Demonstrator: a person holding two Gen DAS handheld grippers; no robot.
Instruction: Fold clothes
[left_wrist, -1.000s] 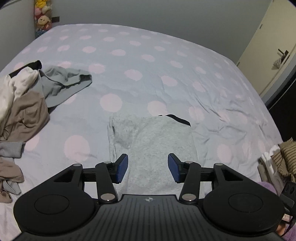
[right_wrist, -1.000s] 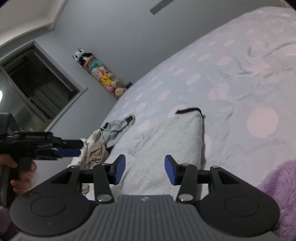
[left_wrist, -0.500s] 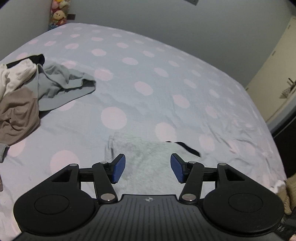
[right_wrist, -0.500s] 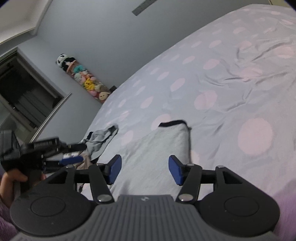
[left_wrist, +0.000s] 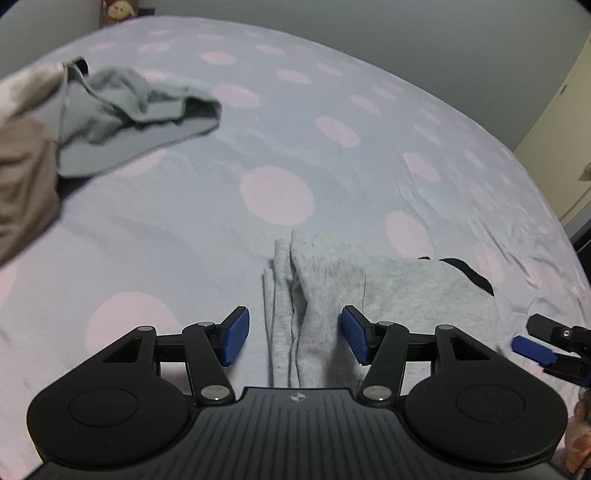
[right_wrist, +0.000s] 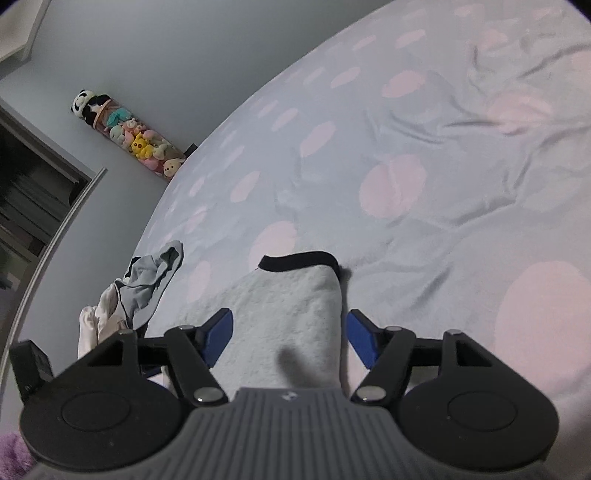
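A light grey garment with a black collar (left_wrist: 388, 284) lies folded lengthwise on the polka-dot bed. My left gripper (left_wrist: 294, 338) is open low over its left folded edge, the edge between the blue pads. My right gripper (right_wrist: 290, 338) is open low over the garment's right side (right_wrist: 295, 302), near the black collar (right_wrist: 295, 258). The right gripper also shows at the right edge of the left wrist view (left_wrist: 554, 347). Neither gripper holds cloth.
A pile of unfolded clothes, grey (left_wrist: 122, 118) and brown (left_wrist: 22, 184), lies at the bed's left (right_wrist: 147, 280). The bedsheet (left_wrist: 277, 195) is grey with pink dots. Stuffed toys (right_wrist: 125, 133) hang on the far wall. A cream door (left_wrist: 569, 147) stands at the right.
Both grippers have moved down and forward, closer to the grey garment. The left one shifted to its left folded edge, the right one toward the collar side. Both stayed open.
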